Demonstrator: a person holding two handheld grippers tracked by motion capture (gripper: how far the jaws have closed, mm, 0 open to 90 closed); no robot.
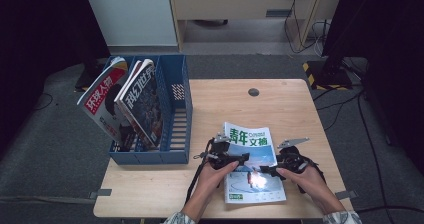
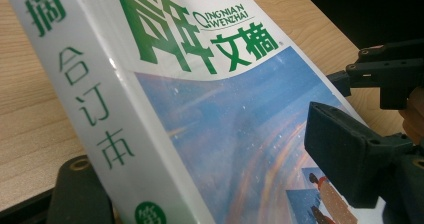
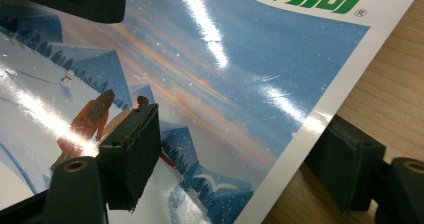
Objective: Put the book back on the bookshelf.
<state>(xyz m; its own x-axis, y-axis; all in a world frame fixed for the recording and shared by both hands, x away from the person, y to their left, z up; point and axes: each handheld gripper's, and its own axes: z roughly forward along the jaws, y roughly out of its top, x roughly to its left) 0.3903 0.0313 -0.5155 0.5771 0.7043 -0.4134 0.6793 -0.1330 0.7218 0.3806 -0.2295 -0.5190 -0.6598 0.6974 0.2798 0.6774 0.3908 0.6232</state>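
Presently, magazine: lies cover up near the front edge of the wooden table, between both grippers.
Left gripper: jaws part open, straddling the magazine's spine edge, one under it and one over the cover; whether they touch, I cannot tell.
Right gripper: jaws part open across the opposite edge, one over the cover, one beneath.
Blue file rack: stands well left, holding other magazines.
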